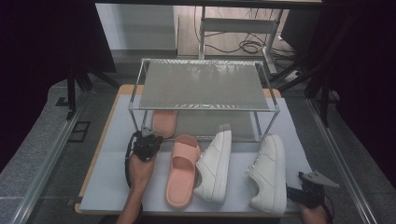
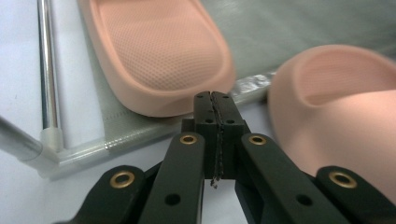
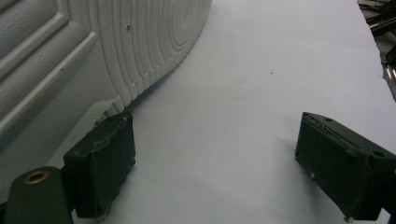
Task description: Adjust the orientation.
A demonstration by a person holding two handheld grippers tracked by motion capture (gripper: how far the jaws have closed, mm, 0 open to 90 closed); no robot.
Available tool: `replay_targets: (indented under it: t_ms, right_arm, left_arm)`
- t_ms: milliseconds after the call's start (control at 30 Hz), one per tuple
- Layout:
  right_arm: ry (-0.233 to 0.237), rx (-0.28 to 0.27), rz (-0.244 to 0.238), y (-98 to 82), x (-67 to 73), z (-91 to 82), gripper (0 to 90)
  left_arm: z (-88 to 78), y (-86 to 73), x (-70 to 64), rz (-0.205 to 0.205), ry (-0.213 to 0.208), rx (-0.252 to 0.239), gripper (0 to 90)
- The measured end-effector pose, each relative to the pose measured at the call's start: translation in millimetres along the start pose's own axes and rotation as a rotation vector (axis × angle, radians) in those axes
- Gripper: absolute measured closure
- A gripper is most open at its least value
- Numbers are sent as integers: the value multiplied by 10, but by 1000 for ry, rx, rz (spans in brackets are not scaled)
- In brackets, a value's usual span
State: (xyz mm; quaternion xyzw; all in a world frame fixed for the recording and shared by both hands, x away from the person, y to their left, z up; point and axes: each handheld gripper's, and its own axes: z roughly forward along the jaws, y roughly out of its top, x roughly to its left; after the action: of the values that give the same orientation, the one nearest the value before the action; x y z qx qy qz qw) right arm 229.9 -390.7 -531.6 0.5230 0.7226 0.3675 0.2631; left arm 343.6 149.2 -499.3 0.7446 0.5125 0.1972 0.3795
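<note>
A pink slipper (image 1: 164,122) (image 2: 159,51) lies on the lower shelf of a metal rack (image 1: 205,108). Its mate (image 1: 182,170) (image 2: 336,112) lies on the white mat in front of the rack. My left gripper (image 1: 154,137) (image 2: 213,100) is shut and holds nothing, its tips right at the heel of the shelved slipper. Two white sneakers (image 1: 215,163) (image 1: 270,173) lie on the mat, apparently on their sides. My right gripper (image 1: 303,190) (image 3: 219,163) stands open just right of the right sneaker (image 3: 70,60), whose ridged sole faces it; nothing is between the jaws.
The rack's chrome leg (image 2: 46,70) and front rail stand left of my left gripper. Its grey lower shelf (image 2: 299,32) extends behind the slipper. The white mat (image 1: 116,140) (image 3: 261,70) covers the table, and its right edge runs close to my right gripper.
</note>
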Motion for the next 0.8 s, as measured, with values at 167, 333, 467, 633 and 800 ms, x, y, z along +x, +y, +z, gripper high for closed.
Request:
replay_targets:
  t_ms: [167,333,467,633,800]
  right_arm:
    - [-1,-2,1,0,1,2,121]
    - [-1,-2,1,0,2,2,121]
    - [-2,-2,1,0,3,2,121]
    - [-2,-2,1,0,3,2,121]
    - [-2,-1,1,1,4,3,121]
  left_arm:
    - [-165,-67,-27,2,-53,-8,865]
    - [-328,-134,-52,-2,-83,-8,797]
    - [-458,-161,-79,-6,-107,-17,740]
    - [-598,-193,-181,6,-123,-25,668]
    - [-704,-224,-324,43,-144,-20,615]
